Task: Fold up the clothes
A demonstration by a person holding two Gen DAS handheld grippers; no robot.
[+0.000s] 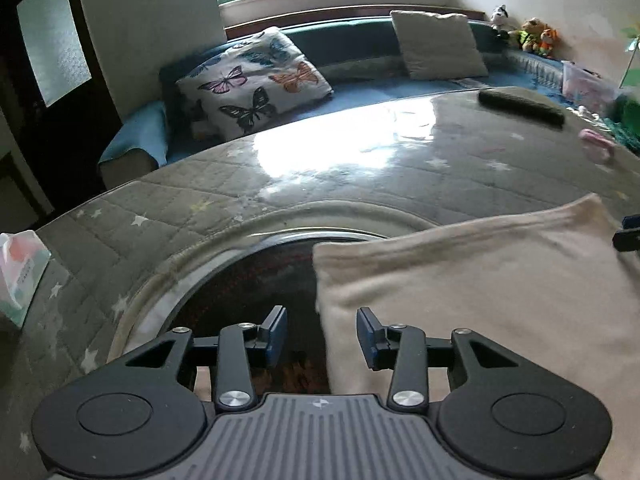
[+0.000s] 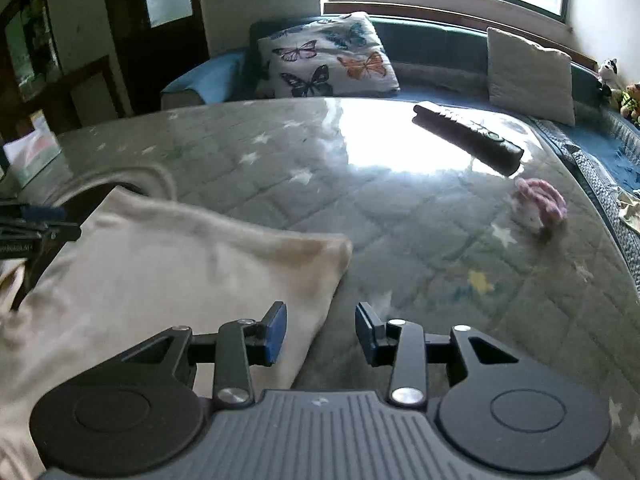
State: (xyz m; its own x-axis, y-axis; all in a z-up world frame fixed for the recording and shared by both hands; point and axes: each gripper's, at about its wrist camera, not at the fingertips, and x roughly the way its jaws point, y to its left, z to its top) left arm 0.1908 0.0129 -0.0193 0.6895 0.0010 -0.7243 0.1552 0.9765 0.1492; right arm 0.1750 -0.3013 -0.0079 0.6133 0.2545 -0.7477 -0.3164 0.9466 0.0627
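Observation:
A cream-white garment (image 1: 472, 292) lies folded flat on the glass-topped table (image 1: 320, 152); it also shows in the right wrist view (image 2: 160, 272). My left gripper (image 1: 322, 336) is open and empty, its jaws straddling the garment's left edge. My right gripper (image 2: 321, 332) is open and empty, its jaws straddling the garment's right edge. The right gripper's tip shows at the far right of the left wrist view (image 1: 628, 232), and the left gripper's tip at the far left of the right wrist view (image 2: 36, 224).
A black remote (image 2: 468, 136) and a pink knitted item (image 2: 540, 204) lie on the far side of the table. A tissue box (image 1: 20, 276) stands at the left edge. A sofa with a butterfly cushion (image 1: 252, 84) and a beige cushion (image 1: 436, 44) lies beyond.

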